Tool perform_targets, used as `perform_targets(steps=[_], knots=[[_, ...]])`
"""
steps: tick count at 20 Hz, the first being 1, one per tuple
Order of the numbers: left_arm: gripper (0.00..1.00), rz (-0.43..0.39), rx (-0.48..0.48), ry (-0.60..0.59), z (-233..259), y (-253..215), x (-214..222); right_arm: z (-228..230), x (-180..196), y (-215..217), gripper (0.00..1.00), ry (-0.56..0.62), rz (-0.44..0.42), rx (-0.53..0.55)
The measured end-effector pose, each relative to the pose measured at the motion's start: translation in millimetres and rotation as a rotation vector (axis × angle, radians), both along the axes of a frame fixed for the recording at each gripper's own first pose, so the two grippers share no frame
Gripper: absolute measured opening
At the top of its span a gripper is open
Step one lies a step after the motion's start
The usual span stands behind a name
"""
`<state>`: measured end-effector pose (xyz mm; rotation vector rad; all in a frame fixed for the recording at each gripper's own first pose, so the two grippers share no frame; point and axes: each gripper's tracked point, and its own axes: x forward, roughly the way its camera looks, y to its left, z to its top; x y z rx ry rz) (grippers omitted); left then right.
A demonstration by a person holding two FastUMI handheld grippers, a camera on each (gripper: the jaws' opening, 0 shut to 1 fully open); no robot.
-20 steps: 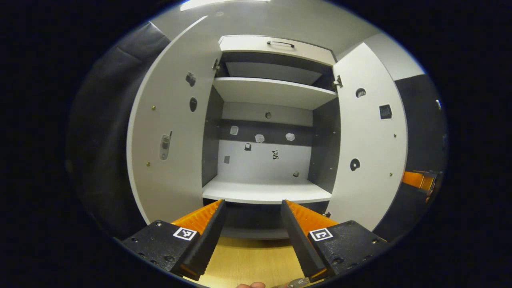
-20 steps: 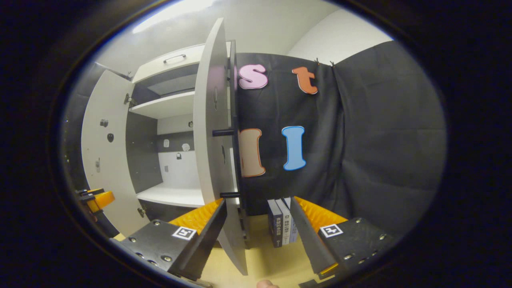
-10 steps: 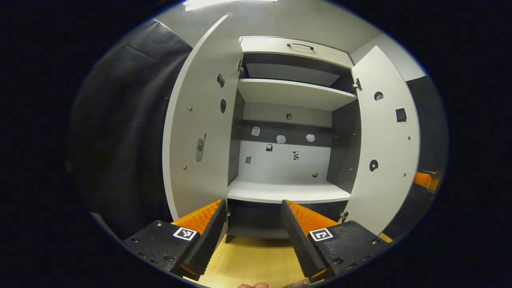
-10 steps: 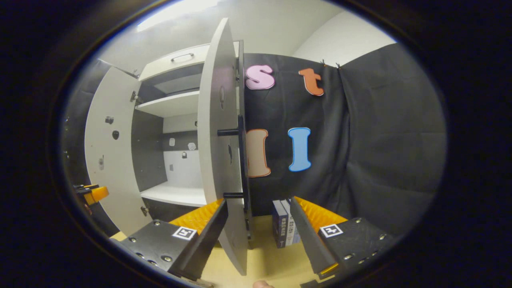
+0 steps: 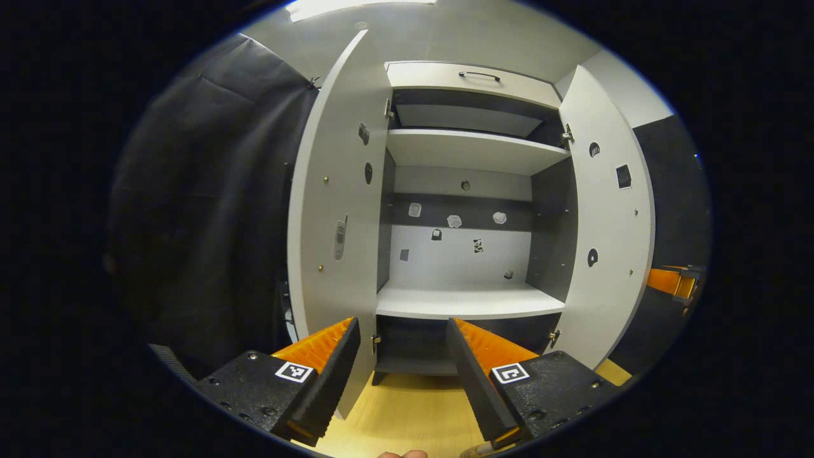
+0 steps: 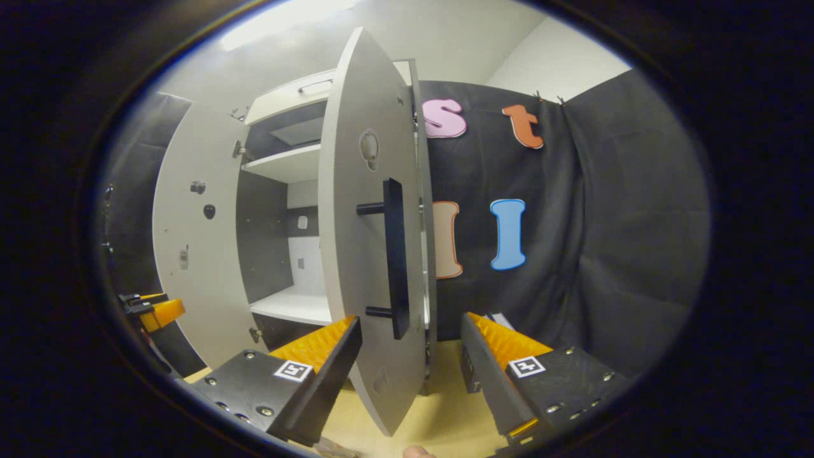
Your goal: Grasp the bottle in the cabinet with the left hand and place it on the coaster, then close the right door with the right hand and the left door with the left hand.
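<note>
The booth's black cloth wall (image 6: 591,210) hung behind a pale wooden tabletop (image 5: 407,416) on which the white cabinet (image 5: 467,210) stood with both doors open. In the left gripper view the cabinet filled the twelve o'clock field, its lower shelf (image 5: 467,302) bare, the left door (image 5: 334,210) at ten o'clock and the right door (image 5: 607,216) at two o'clock. The left gripper (image 5: 402,375) hung in front of the shelf with its jaws wide and nothing between them; the left door's lower edge stood just beside its left finger. In the right gripper view the right door's outer face and its black handle (image 6: 395,254) rose at twelve o'clock, the door's lower edge between the spread fingers of the right gripper (image 6: 413,375), which gripped nothing. Whether a finger touched the door could not be told. The left gripper showed at nine o'clock there. Open tabletop lay below both grippers.
</note>
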<state>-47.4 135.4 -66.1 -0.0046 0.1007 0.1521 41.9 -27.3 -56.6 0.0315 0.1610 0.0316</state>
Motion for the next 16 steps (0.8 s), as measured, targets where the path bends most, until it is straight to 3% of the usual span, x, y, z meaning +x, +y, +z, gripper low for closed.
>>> perform_targets(steps=[9, 10, 16], knots=[[0.87, 0.118, -0.011, 0.012, 1, 48, -29, -5, 11, 31, 0.93, 0.014, 0.063, 0.034], [0.87, 0.128, -0.011, 0.011, 0, 51, -31, -5, 13, 34, 0.96, 0.016, 0.073, 0.031], [0.87, 0.153, -0.018, 0.031, -8, 63, -36, -11, 18, 58, 0.96, 0.041, 0.150, 0.007]])
